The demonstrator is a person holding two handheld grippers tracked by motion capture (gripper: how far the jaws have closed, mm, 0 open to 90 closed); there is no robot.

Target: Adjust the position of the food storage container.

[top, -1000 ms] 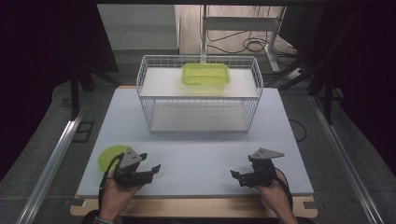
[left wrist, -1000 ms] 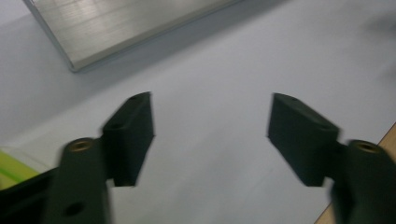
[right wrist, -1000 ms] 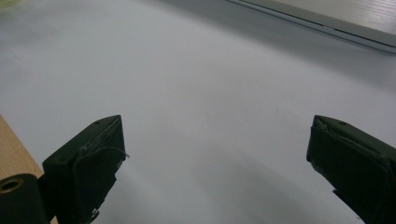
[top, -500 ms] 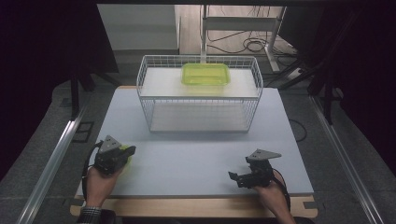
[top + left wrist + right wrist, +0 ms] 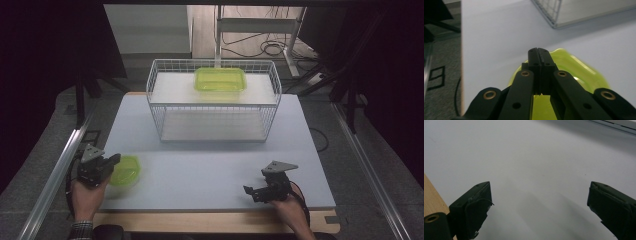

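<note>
Near left corner of the desk (image 5: 210,165): a small lime-green plastic lid (image 5: 125,171) lies flat on the grey desk surface. The left gripper (image 5: 111,161) sits at its left edge, above it. From the left gripper view its fingers (image 5: 534,56) are pressed together, tips meeting with no gap, and the lid (image 5: 574,67) spreads out beneath and to the right of them. Cannot tell whether the closed tips pinch the rim or only hover over it.

The left hand (image 5: 86,196) comes in from the bottom edge, gripper angled forward and to the right.

The right gripper (image 5: 254,191) rests low at the near right, well apart from the lid, pointing left across bare desk. Its fingers (image 5: 474,205) stand wide apart with nothing between them.

Farther back, a white wire basket (image 5: 215,107) with a green plastic container (image 5: 220,79) on top.
</note>
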